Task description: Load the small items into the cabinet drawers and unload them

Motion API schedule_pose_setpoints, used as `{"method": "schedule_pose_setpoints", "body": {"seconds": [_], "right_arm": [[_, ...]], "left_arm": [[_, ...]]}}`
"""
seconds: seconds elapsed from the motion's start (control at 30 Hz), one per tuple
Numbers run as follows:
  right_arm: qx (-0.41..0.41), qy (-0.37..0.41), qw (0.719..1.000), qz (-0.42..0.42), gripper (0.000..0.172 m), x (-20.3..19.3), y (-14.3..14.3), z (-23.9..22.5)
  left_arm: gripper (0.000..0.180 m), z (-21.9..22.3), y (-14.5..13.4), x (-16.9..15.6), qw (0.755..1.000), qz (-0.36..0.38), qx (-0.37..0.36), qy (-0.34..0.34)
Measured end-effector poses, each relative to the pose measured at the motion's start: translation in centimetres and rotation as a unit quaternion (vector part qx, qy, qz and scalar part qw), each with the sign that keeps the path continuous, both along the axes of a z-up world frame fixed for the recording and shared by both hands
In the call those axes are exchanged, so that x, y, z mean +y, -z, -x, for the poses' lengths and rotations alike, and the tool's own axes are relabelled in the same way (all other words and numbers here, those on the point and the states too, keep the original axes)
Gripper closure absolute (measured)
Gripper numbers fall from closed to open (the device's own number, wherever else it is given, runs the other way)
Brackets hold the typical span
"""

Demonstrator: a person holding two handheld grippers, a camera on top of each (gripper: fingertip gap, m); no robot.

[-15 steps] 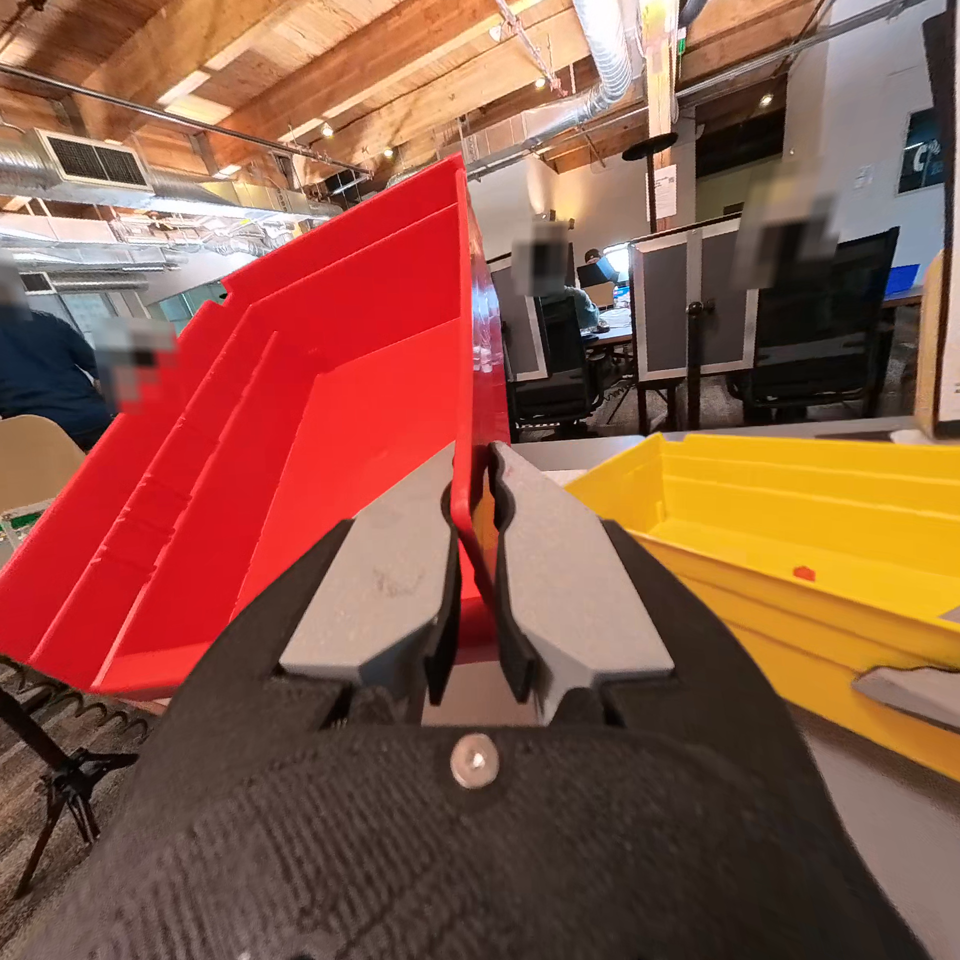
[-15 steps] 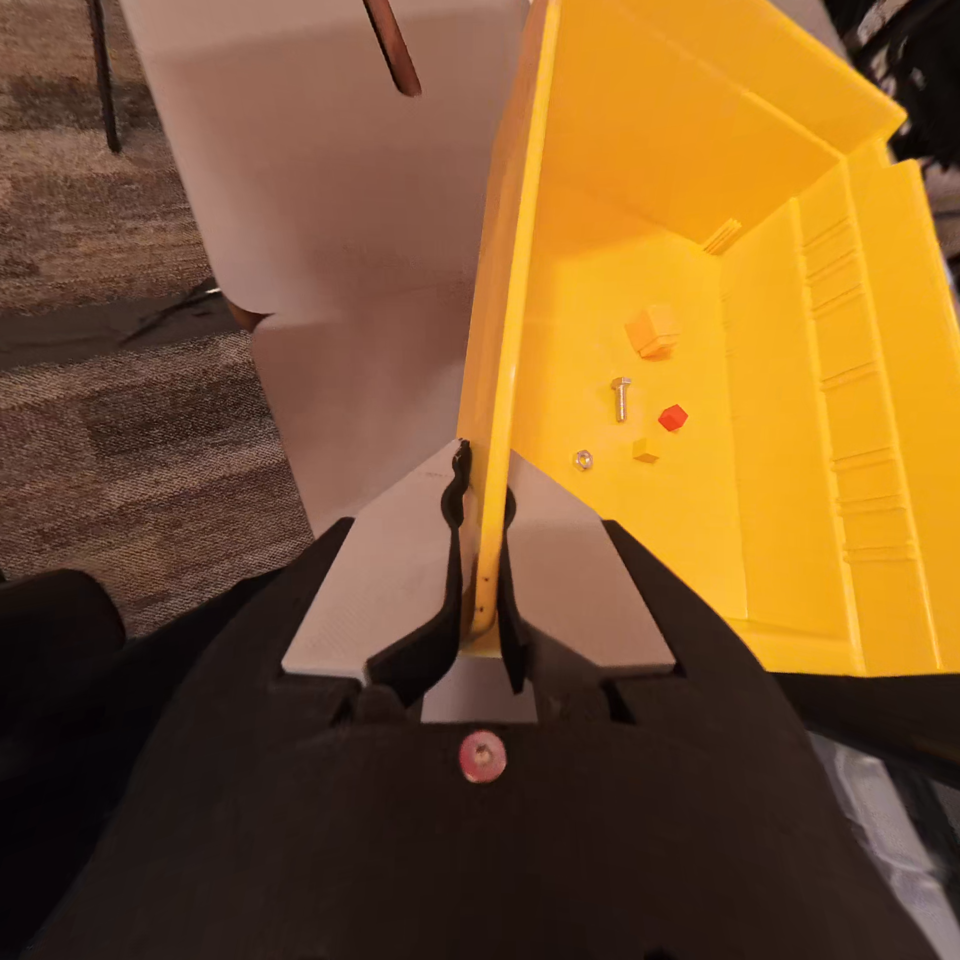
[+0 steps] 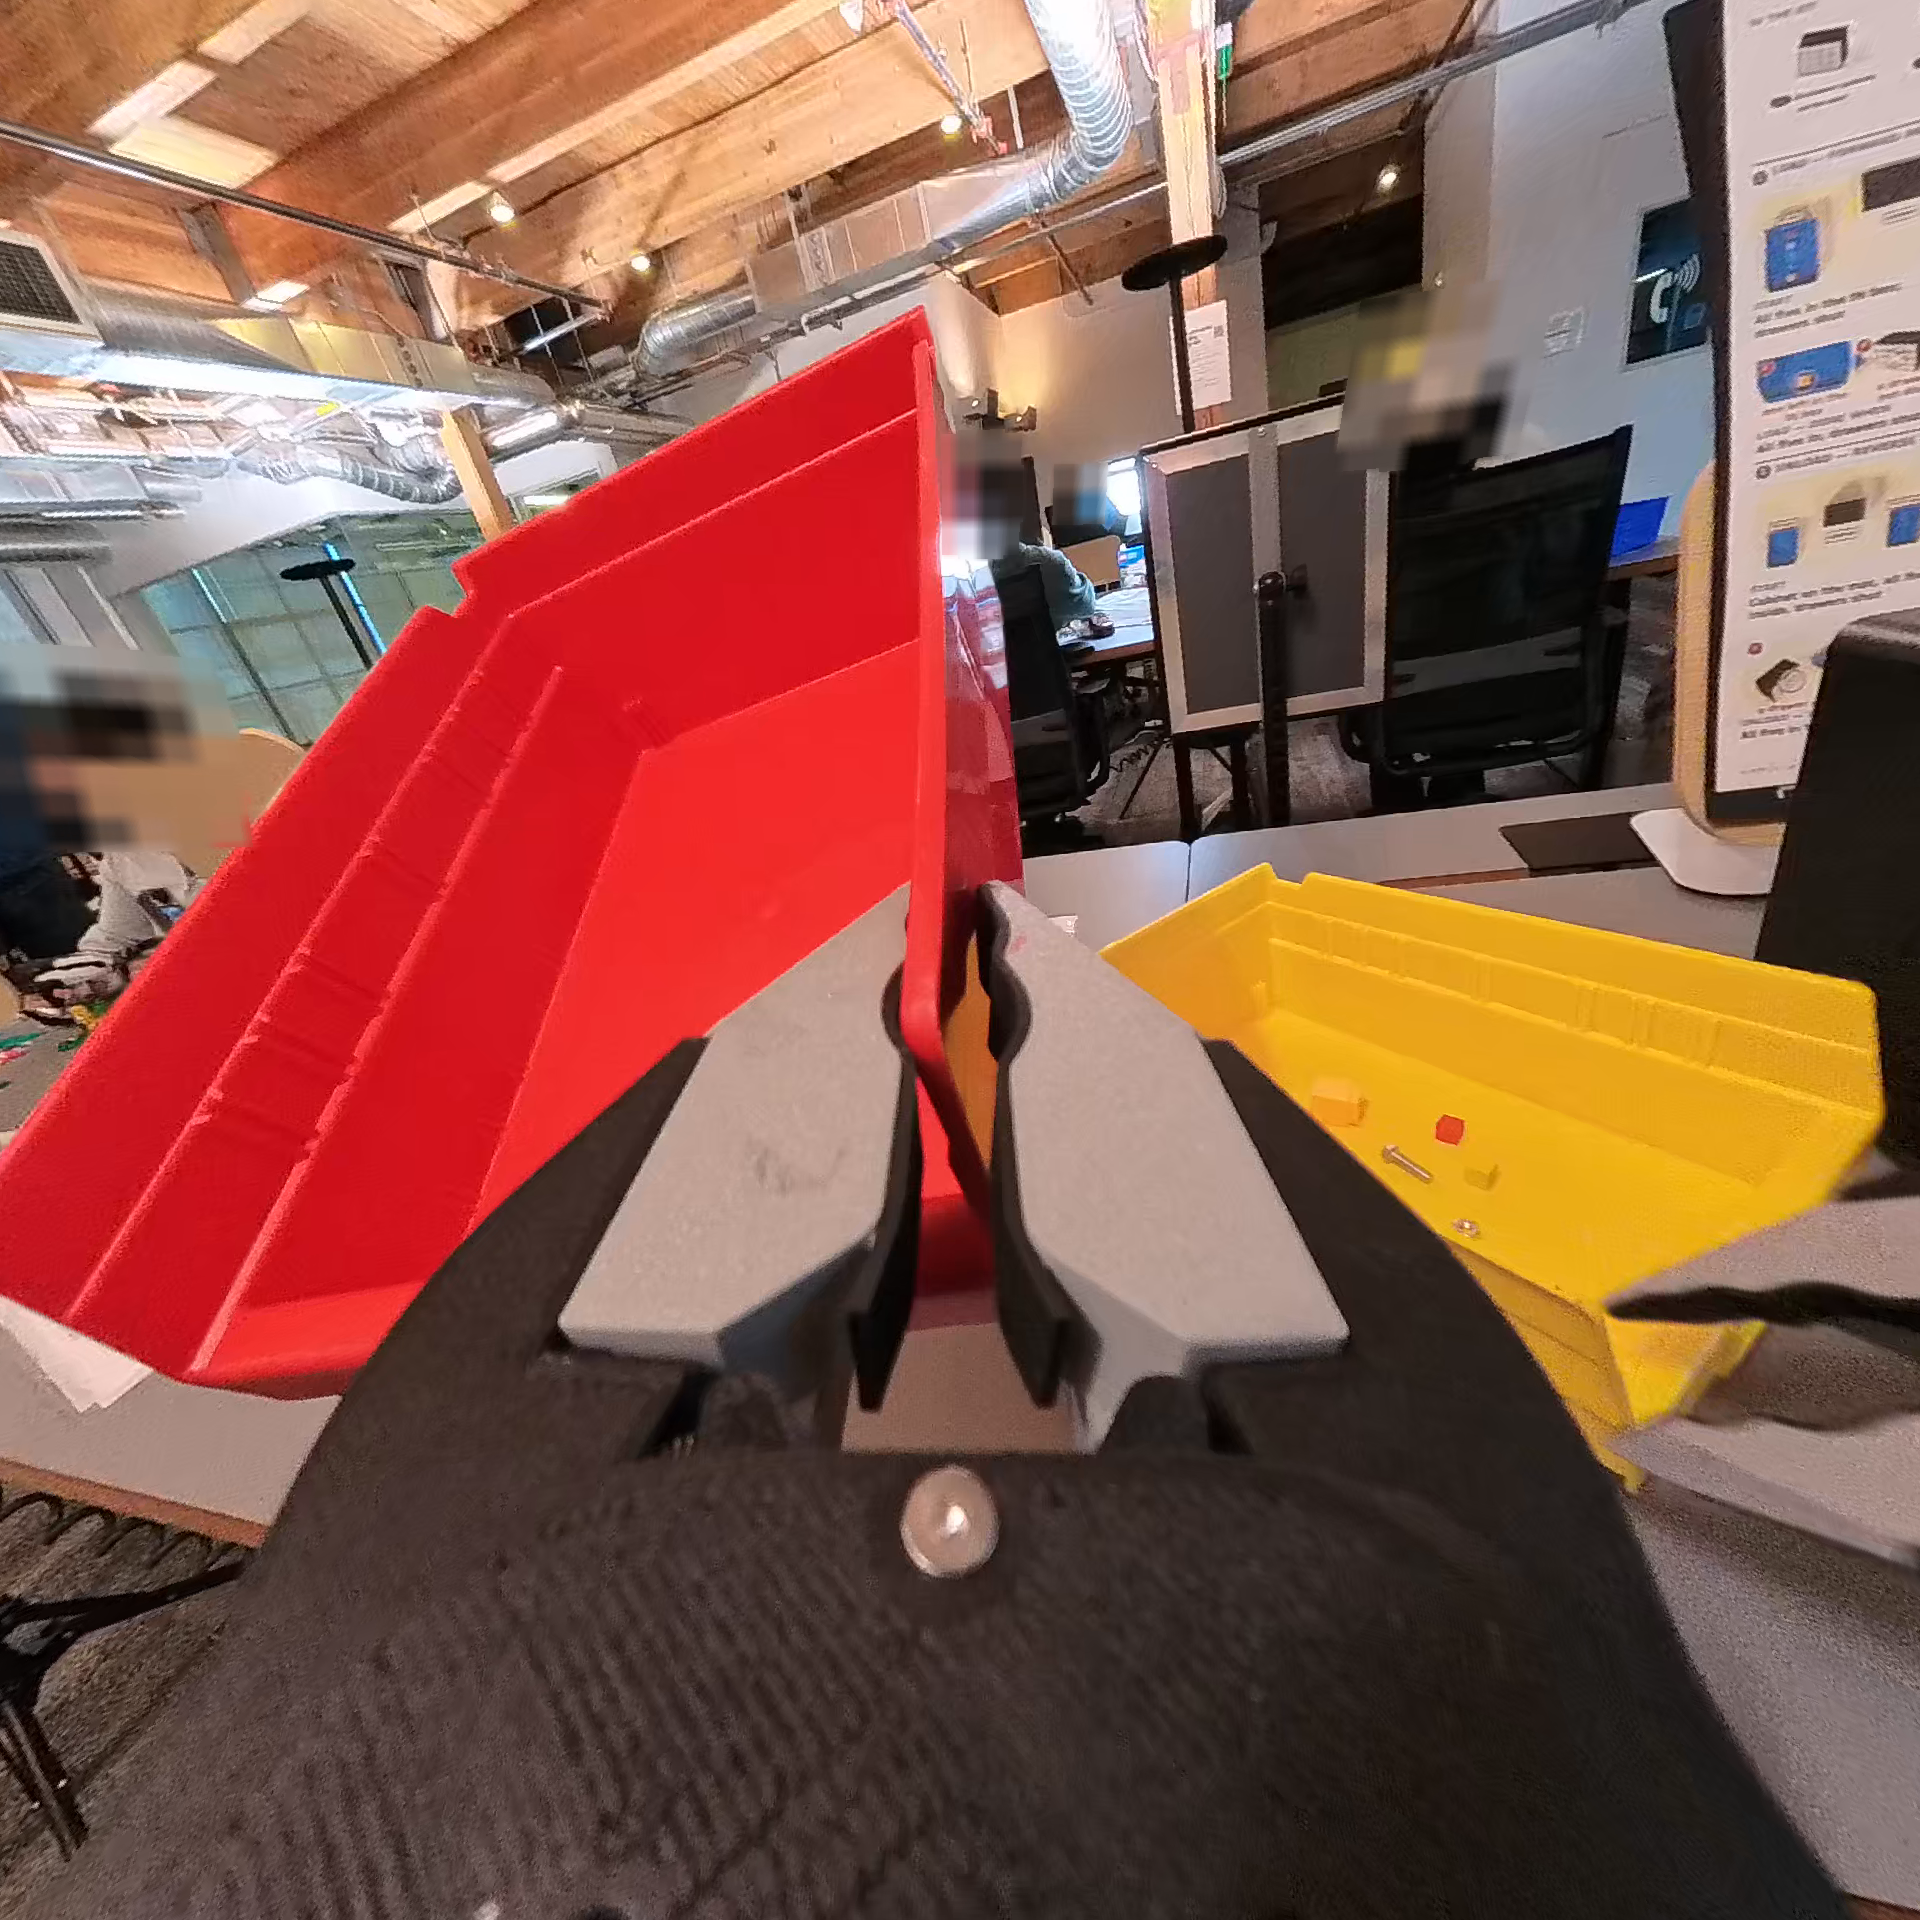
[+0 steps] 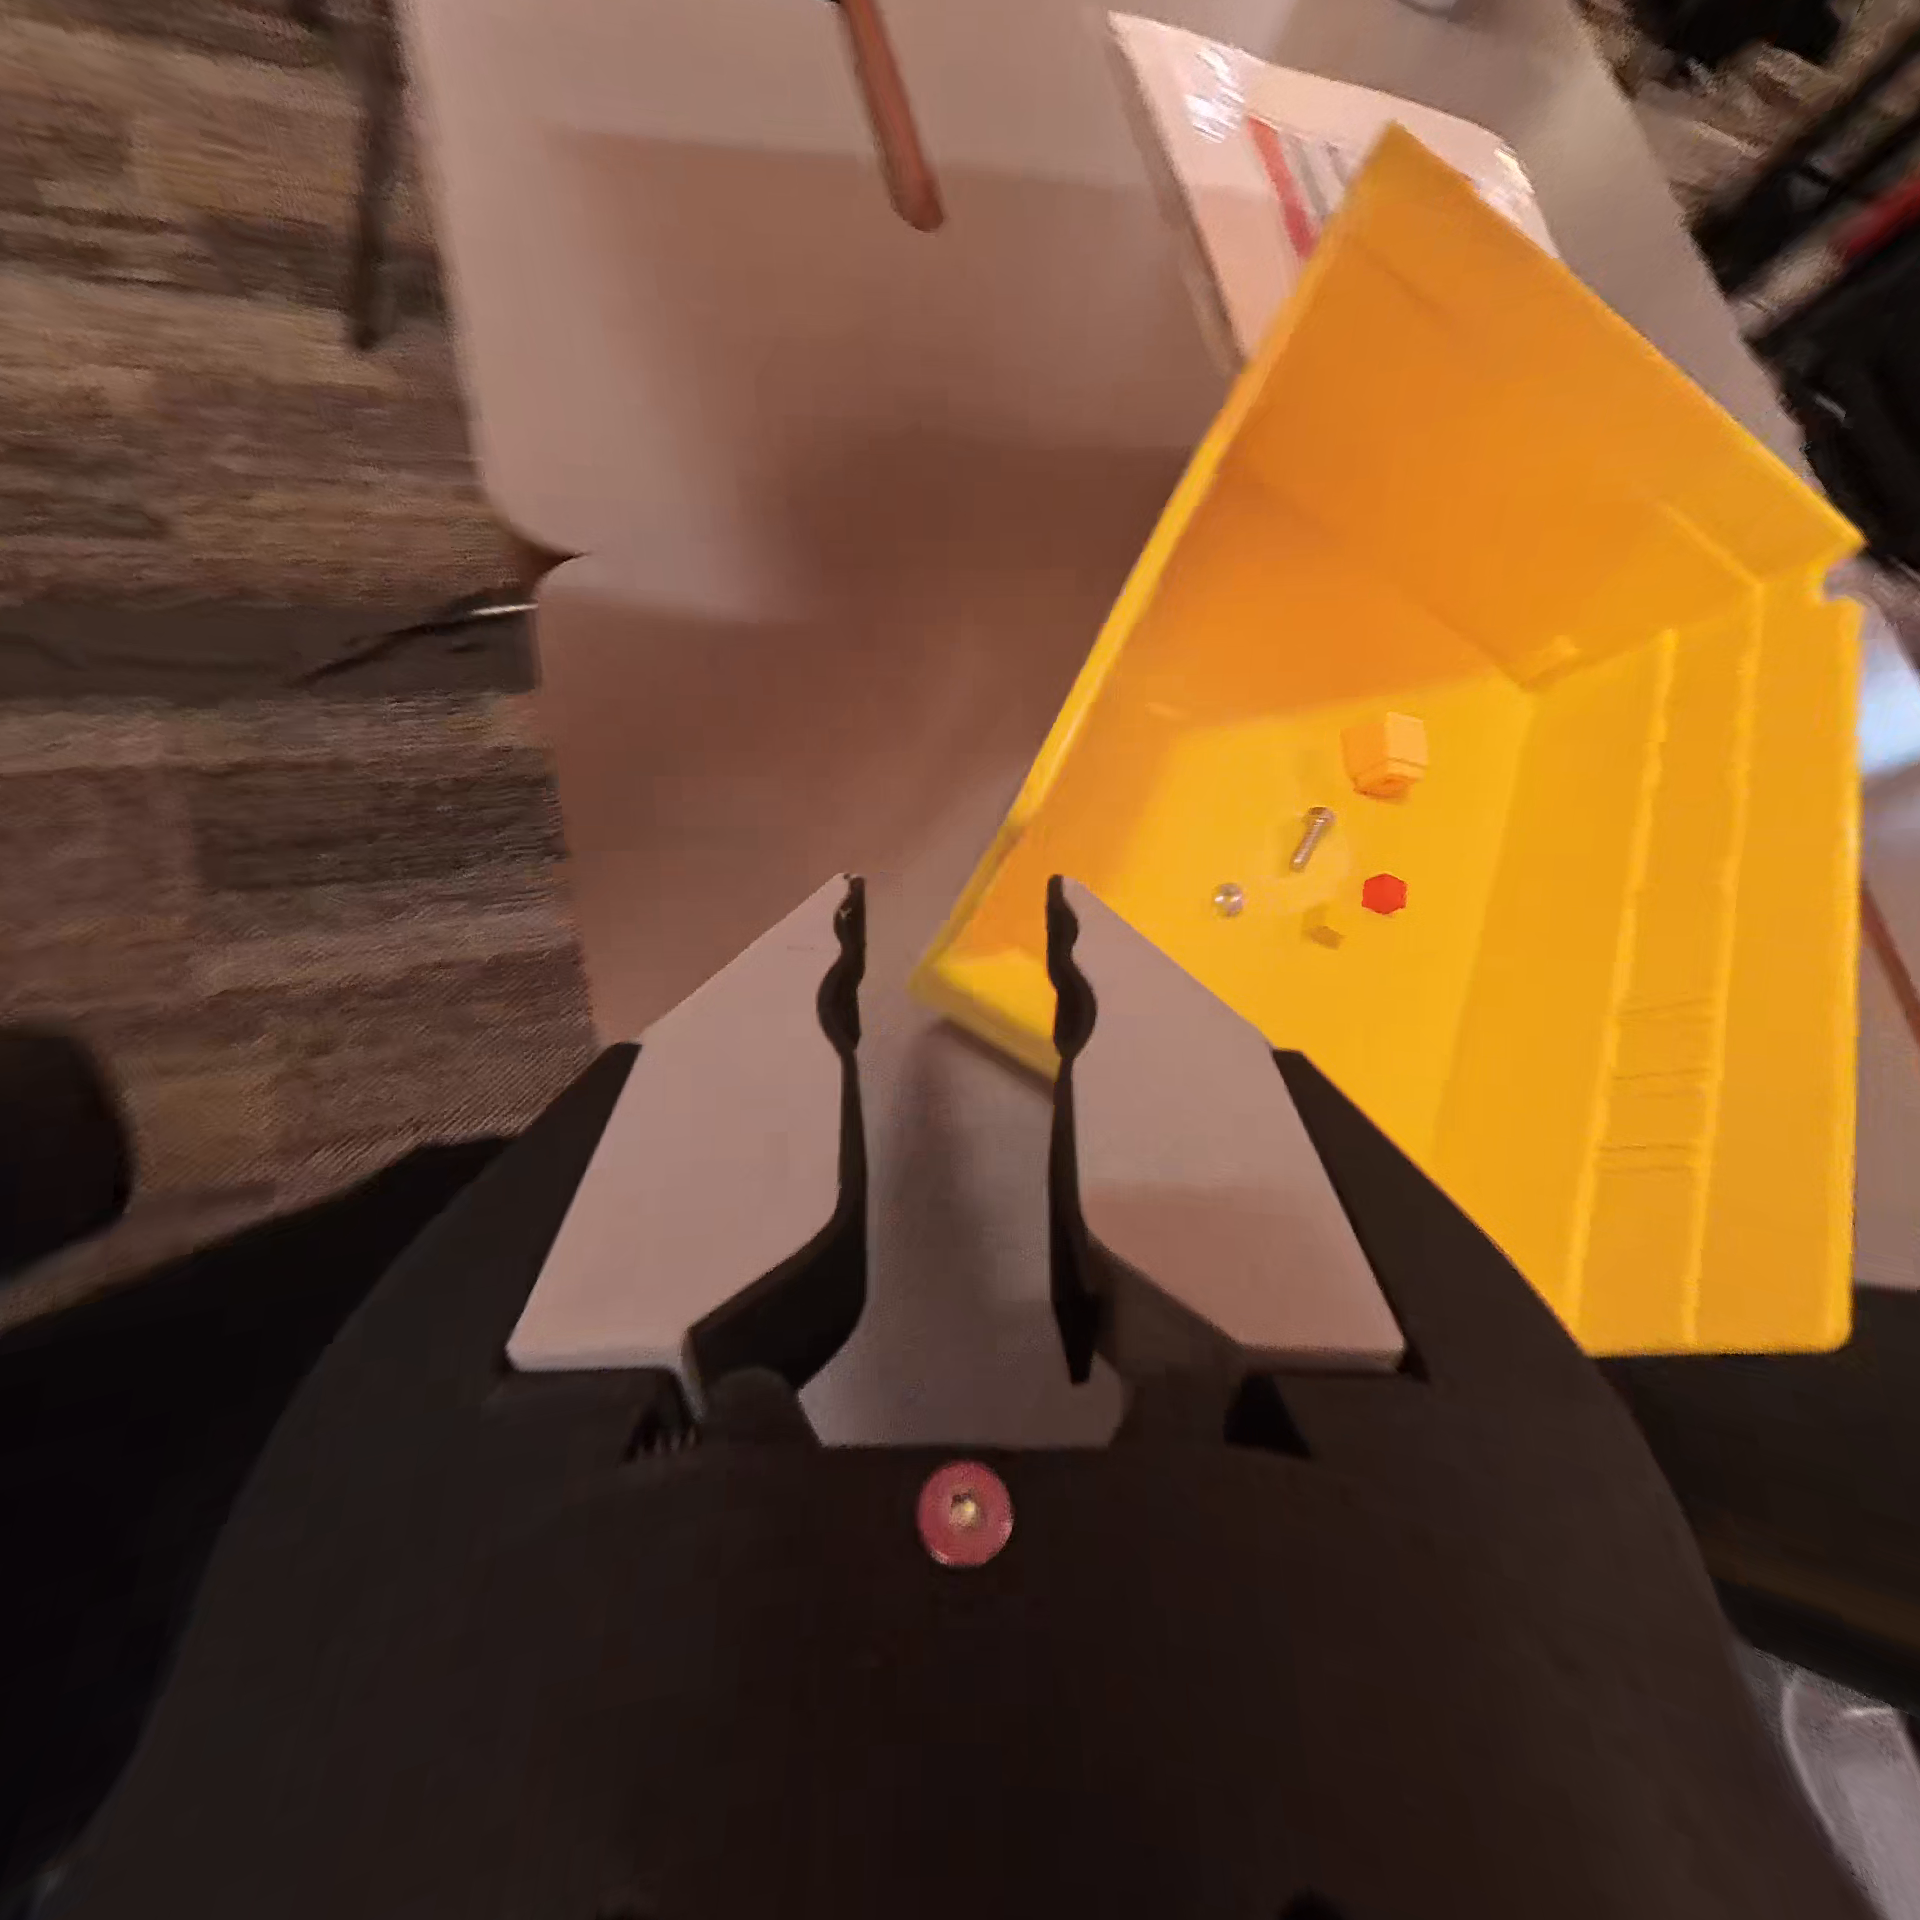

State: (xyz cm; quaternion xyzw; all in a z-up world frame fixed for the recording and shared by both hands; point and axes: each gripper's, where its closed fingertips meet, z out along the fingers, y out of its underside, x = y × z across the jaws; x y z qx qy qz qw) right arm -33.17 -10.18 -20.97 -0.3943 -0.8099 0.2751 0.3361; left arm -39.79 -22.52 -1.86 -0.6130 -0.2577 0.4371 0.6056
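Right gripper [image 4: 951, 904] has released the yellow drawer [image 4: 1714, 1039]: half a second ago its pads clamped the drawer's side wall, now the jaws stand apart with bare table between them and the drawer's near corner lies just right of the fingertips. The drawer has swung, sitting at an angle to the gripper. Left wrist view has shifted, showing the drawer's small items [image 3: 1403, 1143].

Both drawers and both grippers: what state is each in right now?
Red drawer: tilted, empty, side wall between the left fingers.
Left gripper: closed on the red drawer's wall.
Yellow drawer: on the table, holding small items, not gripped.
Right gripper: open, empty, beside the yellow drawer's corner.
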Motion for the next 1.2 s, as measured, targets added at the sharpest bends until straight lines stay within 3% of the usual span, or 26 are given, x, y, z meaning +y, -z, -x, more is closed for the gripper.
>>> {"method": "schedule_pose_setpoints", "body": {"seconds": [0.03, 0.1, 0.2, 0.33, 0.4, 0.6, 0.77, 0.9, 1.07, 1.2], "right_arm": [[-0.004, -0.032, 0.999, 0.003, 0.137, 0.4, -0.5, -1.3], [-0.008, -0.085, 0.996, -0.019, 0.144, 2.4, -1.3, -2.6], [-0.035, -0.149, 0.986, -0.062, 0.139, 5.1, -1.2, -2.1], [-0.135, -0.184, 0.962, -0.148, 0.137, 7.7, 2.6, -1.2], [-0.142, -0.185, 0.954, -0.191, 0.138, 8.1, 4.0, -0.2], [-0.179, -0.124, 0.965, -0.144, 0.149, 5.4, 4.6, 1.7], [-0.22, 0.028, 0.972, -0.071, 0.149, 5.3, 4.7, 3.4], [-0.211, 0.095, 0.971, -0.053, 0.149, 5.9, 4.7, 4.0], [-0.172, 0.099, 0.976, -0.088, 0.15, 6.3, 4.6, 6.0], [-0.131, 0.096, 0.984, -0.071, 0.154, 7.1, 3.9, 5.9]], "left_arm": [[0.177, 0.0, 0.0, 0.0, 1.0, -0.002, -0.001, 0.0], [0.177, 0.1, -0.1, -0.1, 1.0, -0.005, -0.002, -0.003], [0.177, 0.1, -0.2, -0.1, 1.0, -0.006, -0.002, -0.005], [0.177, -0.2, -0.3, 0.5, 1.0, 0.0, 0.0, 0.006], [0.177, -0.2, -0.2, 1.0, 1.0, 0.003, 0.0, 0.013], [0.177, -0.1, 0.2, 2.1, 1.0, 0.013, -0.005, 0.022], [0.177, -0.3, 0.1, 2.4, 1.0, 0.014, -0.004, 0.027], [0.177, -0.7, -0.2, 2.3, 0.999, 0.009, 0.0, 0.03], [0.177, -0.8, -0.2, 2.5, 1.0, 0.009, 0.001, 0.03], [0.177, -1.0, -0.2, 3.0, 0.999, 0.012, 0.002, 0.038]]}}
